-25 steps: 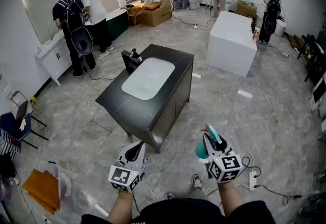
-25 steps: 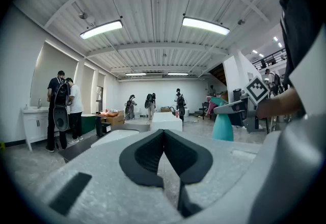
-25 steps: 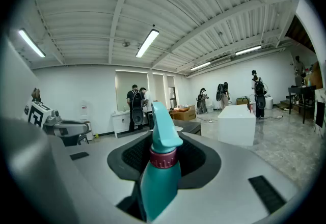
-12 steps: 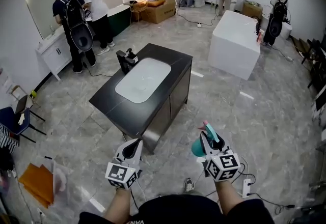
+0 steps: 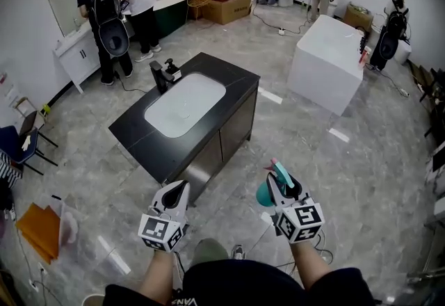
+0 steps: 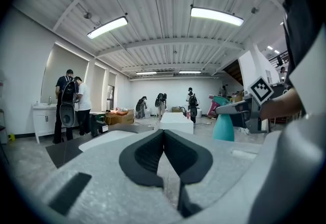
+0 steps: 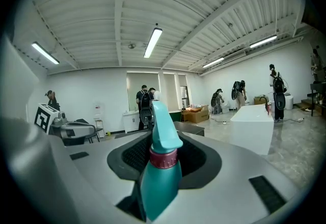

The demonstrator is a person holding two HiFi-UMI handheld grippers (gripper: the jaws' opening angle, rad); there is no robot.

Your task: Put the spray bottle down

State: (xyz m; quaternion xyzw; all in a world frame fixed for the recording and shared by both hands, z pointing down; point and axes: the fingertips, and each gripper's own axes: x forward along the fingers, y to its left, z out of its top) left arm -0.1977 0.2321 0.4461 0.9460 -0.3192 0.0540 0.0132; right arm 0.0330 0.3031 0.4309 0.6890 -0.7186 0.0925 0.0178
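You'll find no words or numbers you can read here. The cube (image 5: 161,231) behind your left claw (image 5: 181,188) and the one behind your right claw (image 5: 277,176) carry only black-and-white square markers. Behind both claws, the white print (image 5: 184,302) on your dark shirt (image 5: 229,282) is cut off and illegible.

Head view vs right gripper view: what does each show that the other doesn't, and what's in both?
Head view only: the basin in the black counter, orange sheets on the floor. Right gripper view only: ceiling lights, the red collar on the bottle. Both: that bottle held in the right tool, the left tool, the white block.
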